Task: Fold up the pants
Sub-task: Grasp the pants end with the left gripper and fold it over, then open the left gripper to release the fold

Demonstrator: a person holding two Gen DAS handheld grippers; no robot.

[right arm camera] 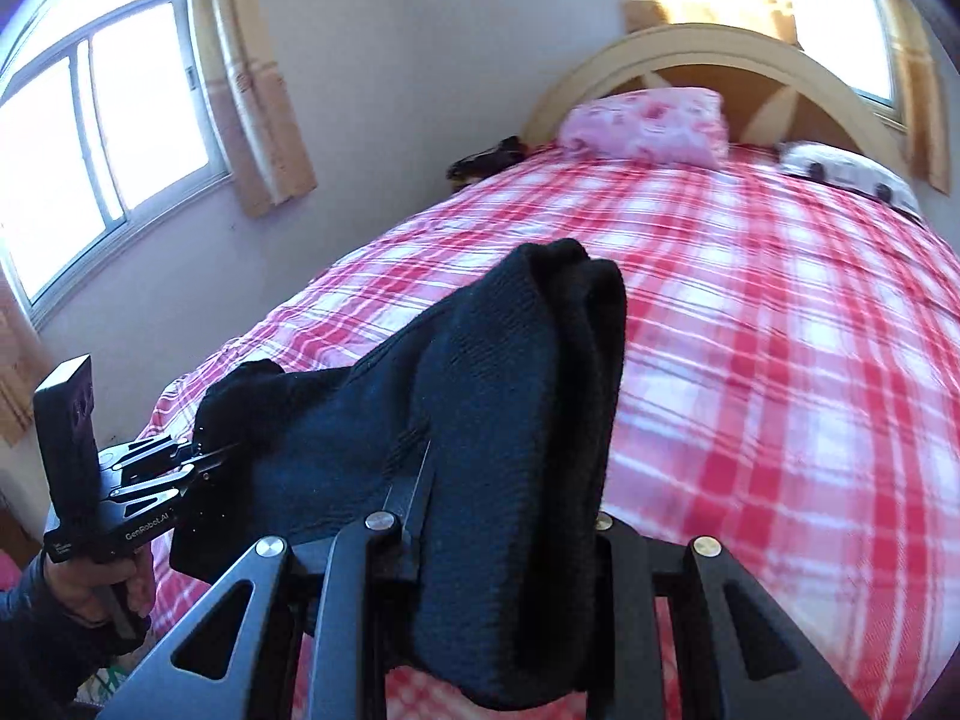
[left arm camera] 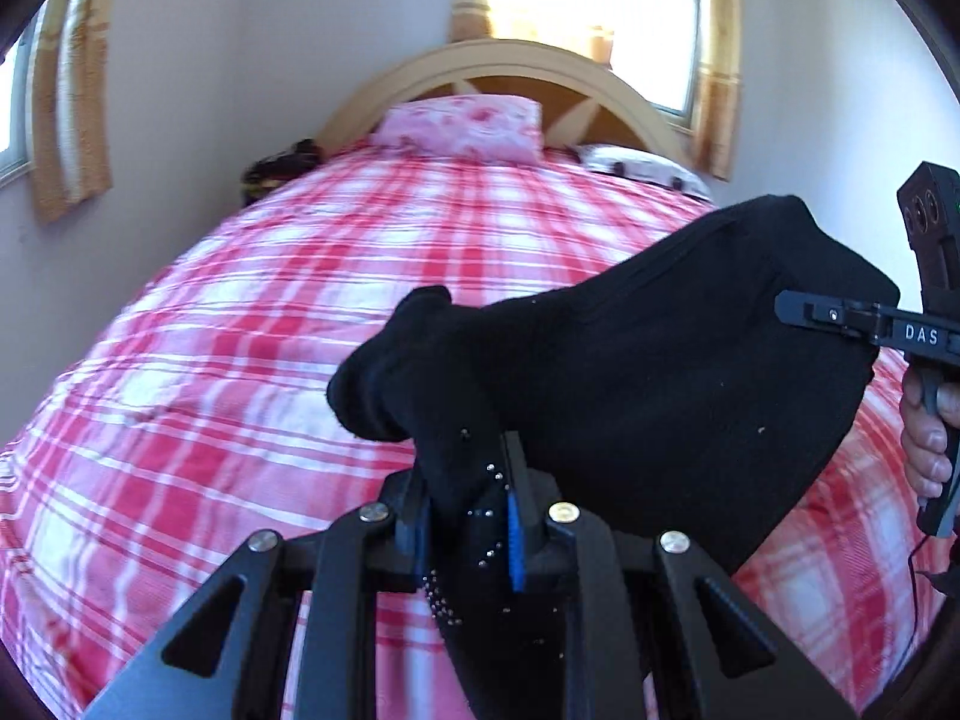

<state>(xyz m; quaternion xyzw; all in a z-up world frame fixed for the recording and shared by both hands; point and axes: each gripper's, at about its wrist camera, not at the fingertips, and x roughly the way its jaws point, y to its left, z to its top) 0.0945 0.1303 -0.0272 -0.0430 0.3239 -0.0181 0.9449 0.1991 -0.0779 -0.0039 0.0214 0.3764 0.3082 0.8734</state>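
Note:
Black knit pants (left arm camera: pixel 660 372) hang in the air above the bed, stretched between both grippers. In the left wrist view my left gripper (left arm camera: pixel 468 480) is shut on one bunched end, and its blue pads (left arm camera: pixel 515 534) press on cloth with small shiny studs. My right gripper (left arm camera: pixel 786 307) bites the other end at the far right, with a hand (left arm camera: pixel 924 444) on its handle. In the right wrist view my right gripper (right arm camera: pixel 510 498) is shut on a thick folded bundle of the pants (right arm camera: pixel 492 372), which hides its right finger. The left gripper (right arm camera: pixel 210 457) holds the cloth at the lower left.
The bed (left arm camera: pixel 270 312) with a red and white plaid sheet fills both views below the pants. A pink pillow (left arm camera: pixel 462 123) and a white spotted pillow (left arm camera: pixel 642 165) lie by the arched headboard (left arm camera: pixel 510 60). Something dark (left arm camera: pixel 279 171) sits at the far left corner. Curtained windows (right arm camera: pixel 102 138) line the walls.

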